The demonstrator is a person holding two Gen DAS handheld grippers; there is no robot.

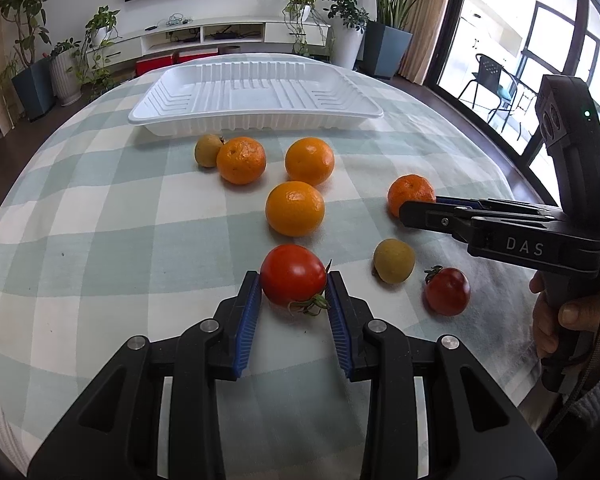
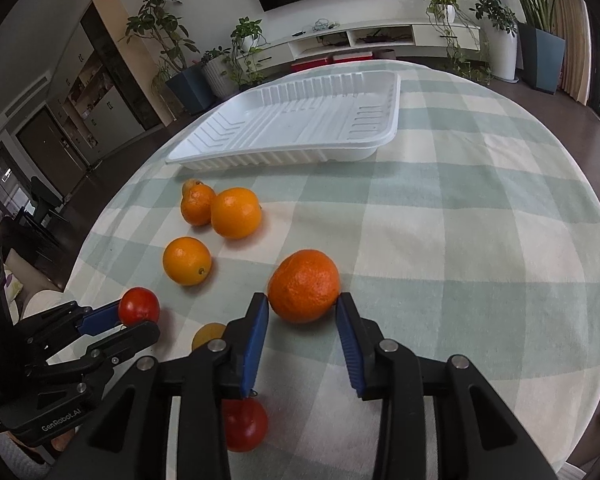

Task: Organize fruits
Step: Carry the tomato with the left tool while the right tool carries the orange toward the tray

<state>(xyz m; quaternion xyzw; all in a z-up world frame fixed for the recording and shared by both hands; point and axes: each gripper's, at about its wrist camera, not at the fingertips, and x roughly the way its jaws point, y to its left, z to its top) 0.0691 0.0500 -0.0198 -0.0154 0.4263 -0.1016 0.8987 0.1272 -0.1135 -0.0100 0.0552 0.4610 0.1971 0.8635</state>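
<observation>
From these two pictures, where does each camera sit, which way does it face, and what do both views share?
Left wrist view: sits on the left gripper, looks forward and down at a red tomato between its blue pads; the right gripper and a hand show at the right.
Right wrist view: sits on the right gripper, looks forward and down at a mandarin between its pads; the left gripper shows at the left.
Shared: white tray, checked tablecloth, the tomato, the mandarin.

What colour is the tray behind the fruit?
White. The ribbed plastic tray shows best in the left wrist view, sitting on the checked tablecloth.
</observation>
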